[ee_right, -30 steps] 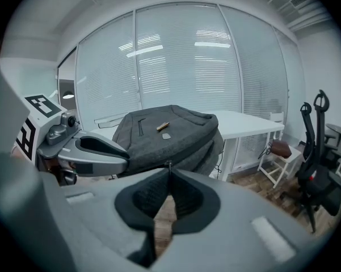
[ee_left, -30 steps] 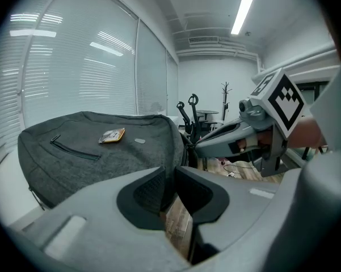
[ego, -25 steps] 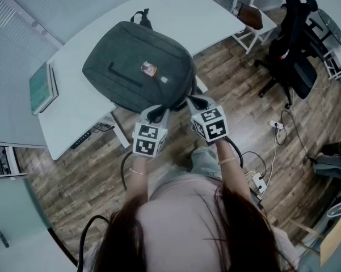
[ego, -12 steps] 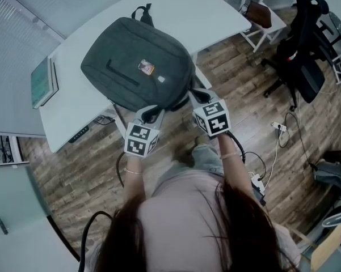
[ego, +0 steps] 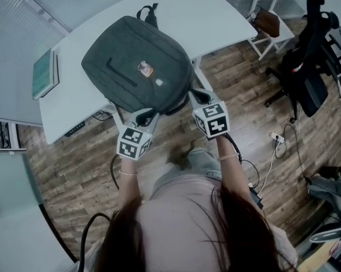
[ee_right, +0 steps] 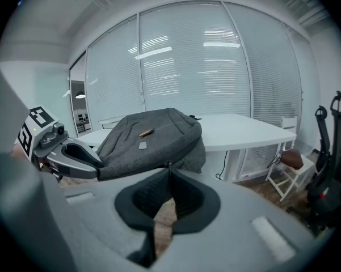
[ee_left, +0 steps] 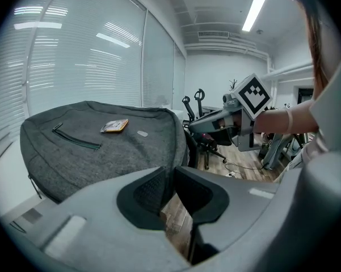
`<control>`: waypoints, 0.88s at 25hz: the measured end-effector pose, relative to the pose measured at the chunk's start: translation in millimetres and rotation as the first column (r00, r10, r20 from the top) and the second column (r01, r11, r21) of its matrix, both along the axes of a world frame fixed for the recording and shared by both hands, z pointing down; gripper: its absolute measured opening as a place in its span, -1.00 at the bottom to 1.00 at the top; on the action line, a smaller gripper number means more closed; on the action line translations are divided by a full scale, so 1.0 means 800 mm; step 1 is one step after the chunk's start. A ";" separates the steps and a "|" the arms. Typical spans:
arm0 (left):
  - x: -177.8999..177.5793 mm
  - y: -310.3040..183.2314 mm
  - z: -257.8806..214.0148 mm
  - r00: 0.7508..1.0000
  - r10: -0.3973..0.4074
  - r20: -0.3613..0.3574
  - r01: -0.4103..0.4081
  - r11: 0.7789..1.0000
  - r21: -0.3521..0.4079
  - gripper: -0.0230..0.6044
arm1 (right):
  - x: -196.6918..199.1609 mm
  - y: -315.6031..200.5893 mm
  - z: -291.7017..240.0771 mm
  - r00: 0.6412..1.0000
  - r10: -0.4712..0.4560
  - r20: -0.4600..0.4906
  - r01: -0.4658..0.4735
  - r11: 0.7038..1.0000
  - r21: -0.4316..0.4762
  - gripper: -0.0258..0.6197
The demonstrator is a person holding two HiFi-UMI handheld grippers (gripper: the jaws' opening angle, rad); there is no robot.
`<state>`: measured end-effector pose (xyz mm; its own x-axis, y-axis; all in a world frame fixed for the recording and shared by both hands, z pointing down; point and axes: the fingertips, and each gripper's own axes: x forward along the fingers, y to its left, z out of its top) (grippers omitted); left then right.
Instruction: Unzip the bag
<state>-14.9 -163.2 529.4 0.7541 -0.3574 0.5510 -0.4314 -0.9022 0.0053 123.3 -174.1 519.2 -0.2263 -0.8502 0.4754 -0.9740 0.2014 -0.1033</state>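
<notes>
While my left gripper [ego: 143,117] clamps the near edge of the bag [ego: 133,67] on the table [ego: 215,16], my right gripper [ego: 199,96] (jaws together) pinches what seems its zipper pull [ee_right: 168,164], with the zip likely running leftward.

Both arms [ego: 129,177] are reaching forward and down, wrists level. Left gripper [ego: 143,117] is pinching the bag's [ego: 133,67] near edge, jaws meeting at the tips. Right gripper [ego: 197,97] is sitting just beside it, jaws likewise closed on the edge.
</notes>
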 end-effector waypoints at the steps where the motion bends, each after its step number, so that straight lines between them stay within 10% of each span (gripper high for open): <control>1: 0.000 0.000 0.000 1.000 -0.006 -0.001 0.006 1.000 0.002 -0.73 | 0.002 -0.001 -0.001 1.000 -0.005 -0.001 0.005 1.000 0.004 -0.89; 22: 0.004 0.001 0.002 0.989 -0.149 0.014 0.149 0.989 0.026 -0.73 | 0.048 -0.037 -0.004 0.987 -0.160 0.003 0.159 0.985 0.068 -0.88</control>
<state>-11.7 -162.5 531.2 0.6824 -0.4789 0.5523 -0.5608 -0.8276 -0.0247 161.7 -203.4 516.1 -0.3652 -0.8331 0.4155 -0.9280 0.3611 -0.0918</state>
